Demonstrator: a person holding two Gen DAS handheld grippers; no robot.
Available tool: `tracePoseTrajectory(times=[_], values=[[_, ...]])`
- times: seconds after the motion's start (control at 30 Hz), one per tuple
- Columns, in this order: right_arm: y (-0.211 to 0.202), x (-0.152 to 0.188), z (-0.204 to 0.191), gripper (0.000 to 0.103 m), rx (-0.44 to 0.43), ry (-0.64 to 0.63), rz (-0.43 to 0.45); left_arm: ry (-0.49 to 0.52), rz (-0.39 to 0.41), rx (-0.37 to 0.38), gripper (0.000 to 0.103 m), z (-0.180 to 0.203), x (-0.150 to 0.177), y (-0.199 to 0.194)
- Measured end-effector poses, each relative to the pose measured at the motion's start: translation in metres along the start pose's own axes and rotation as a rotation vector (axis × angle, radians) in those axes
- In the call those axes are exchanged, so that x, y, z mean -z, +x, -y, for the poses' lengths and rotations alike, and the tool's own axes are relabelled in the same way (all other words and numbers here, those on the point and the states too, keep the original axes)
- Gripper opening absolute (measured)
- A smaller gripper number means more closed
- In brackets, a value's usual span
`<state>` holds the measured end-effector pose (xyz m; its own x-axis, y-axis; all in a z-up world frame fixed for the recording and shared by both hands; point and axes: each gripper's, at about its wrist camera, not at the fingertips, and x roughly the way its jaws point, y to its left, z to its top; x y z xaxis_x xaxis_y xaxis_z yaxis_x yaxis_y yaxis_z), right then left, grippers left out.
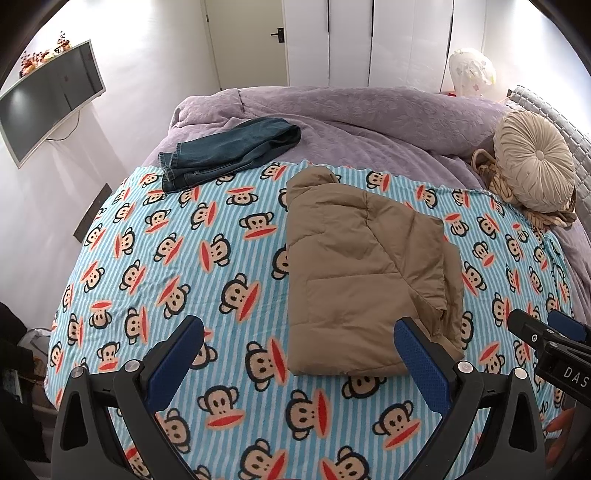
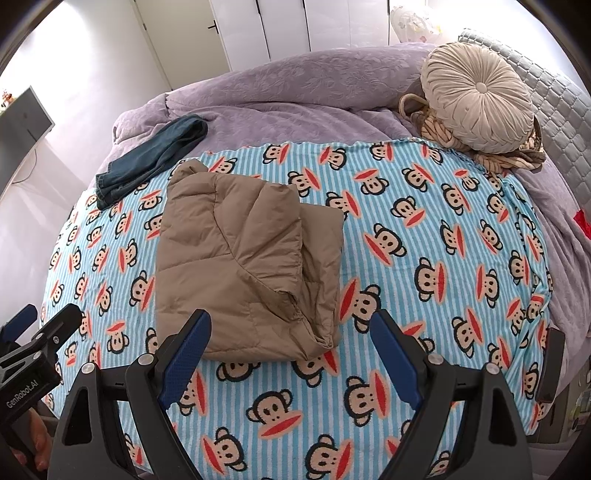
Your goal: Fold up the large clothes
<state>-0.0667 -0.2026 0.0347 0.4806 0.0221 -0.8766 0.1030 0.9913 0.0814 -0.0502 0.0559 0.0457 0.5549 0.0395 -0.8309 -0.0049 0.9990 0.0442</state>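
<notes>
Folded jacket (image 1: pixel 365 273) lying on monkey blanket (image 1: pixel 207 258) mid-bed, free of both tools. Left hand-held gripper (image 1: pixel 299 354) released, hovering near bed's foot edge, jacket ahead by its right finger. Right hand-held gripper (image 2: pixel 290 343) released too, jacket just ahead-left. Jeans (image 1: pixel 229 155) toward bed's far left corner.

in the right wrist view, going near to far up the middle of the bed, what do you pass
monkey-print blue striped blanket → folded tan quilted puffer jacket → rumpled lavender textured bedspread → white wardrobe doors
</notes>
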Motion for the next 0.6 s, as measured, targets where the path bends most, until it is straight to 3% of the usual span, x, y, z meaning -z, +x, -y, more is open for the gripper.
tracePoseTrajectory(times=[0.6], values=[[0.0022, -0.0027, 0.0001, 0.09, -0.006, -0.007, -0.004, -0.004, 0.001, -0.008, 0.103, -0.0006, -0.0013, 0.0009]])
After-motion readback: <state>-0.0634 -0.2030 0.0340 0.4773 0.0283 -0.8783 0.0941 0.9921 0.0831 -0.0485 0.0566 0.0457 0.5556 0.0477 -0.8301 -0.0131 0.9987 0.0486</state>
